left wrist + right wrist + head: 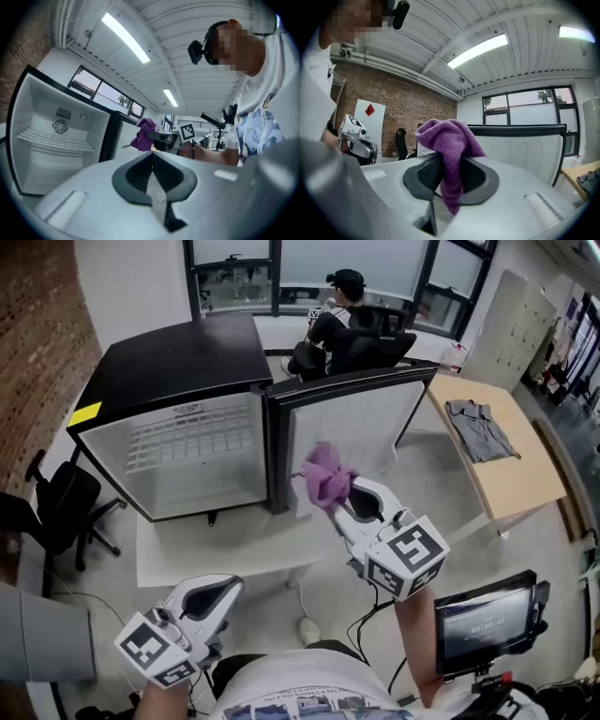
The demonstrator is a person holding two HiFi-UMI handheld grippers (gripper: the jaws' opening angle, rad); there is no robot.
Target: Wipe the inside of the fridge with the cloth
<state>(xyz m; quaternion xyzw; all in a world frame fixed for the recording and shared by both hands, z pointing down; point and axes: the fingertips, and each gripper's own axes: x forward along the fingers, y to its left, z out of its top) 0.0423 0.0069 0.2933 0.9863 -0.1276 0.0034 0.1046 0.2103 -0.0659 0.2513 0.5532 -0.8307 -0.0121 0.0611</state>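
A small black fridge (178, 362) lies with its white inside (187, 460) facing me and its door (352, 423) swung open to the right. My right gripper (349, 491) is shut on a purple cloth (325, 474), held in front of the door's inner face. The right gripper view shows the cloth (449, 140) bunched above the jaws and pinched between them. My left gripper (217, 594) hangs low near my body, shut with nothing in it. The left gripper view shows the fridge's inside (51, 136) with its wire shelf (54, 140) and the cloth (144, 133) beyond.
The fridge rests on a low white table (216, 554). A wooden table (511, 465) with a grey garment (478, 427) stands at the right. A black office chair (56, 507) is at the left, a person sits behind the fridge (337, 320), and a monitor (483, 620) is at lower right.
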